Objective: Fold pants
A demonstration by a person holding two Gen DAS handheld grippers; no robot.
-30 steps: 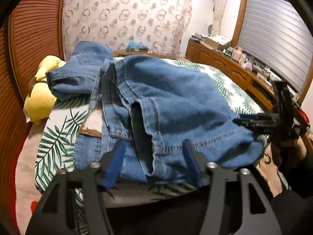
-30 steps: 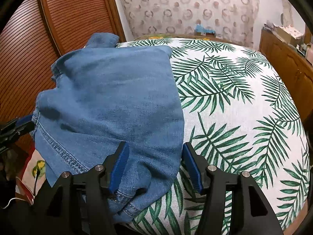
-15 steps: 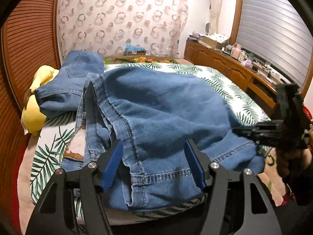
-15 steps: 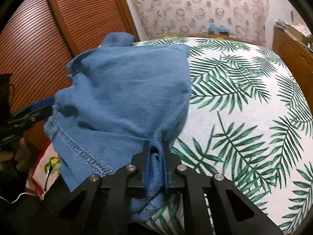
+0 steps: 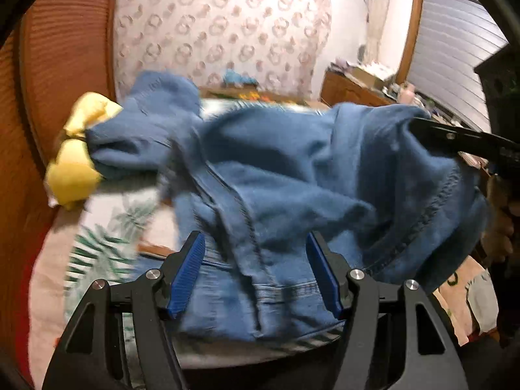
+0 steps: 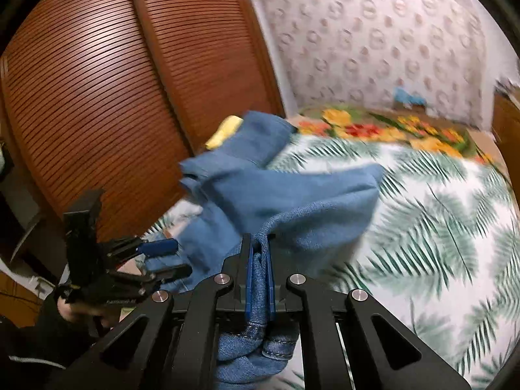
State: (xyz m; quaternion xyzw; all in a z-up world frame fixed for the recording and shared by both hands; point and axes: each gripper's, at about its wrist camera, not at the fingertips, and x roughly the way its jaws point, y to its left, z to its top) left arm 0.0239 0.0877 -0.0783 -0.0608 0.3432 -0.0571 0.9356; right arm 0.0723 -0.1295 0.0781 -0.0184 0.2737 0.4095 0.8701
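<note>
Bedding with a green palm-leaf print (image 6: 432, 214) stretches ahead of both tongs, with a slatted wooden wardrobe (image 6: 97, 91) to their left. Blue jeans (image 5: 292, 188) lie heaped on it. The right gripper (image 6: 259, 279), pressed together, pinches a bunched denim edge, seemingly lifted. The left gripper (image 5: 256, 273) stands spread over the near hem, apparently not pressing it.

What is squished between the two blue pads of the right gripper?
A bunched fold of the blue denim jeans sits between the pads of the right gripper, pinched tight. The right wrist view shows it.
</note>
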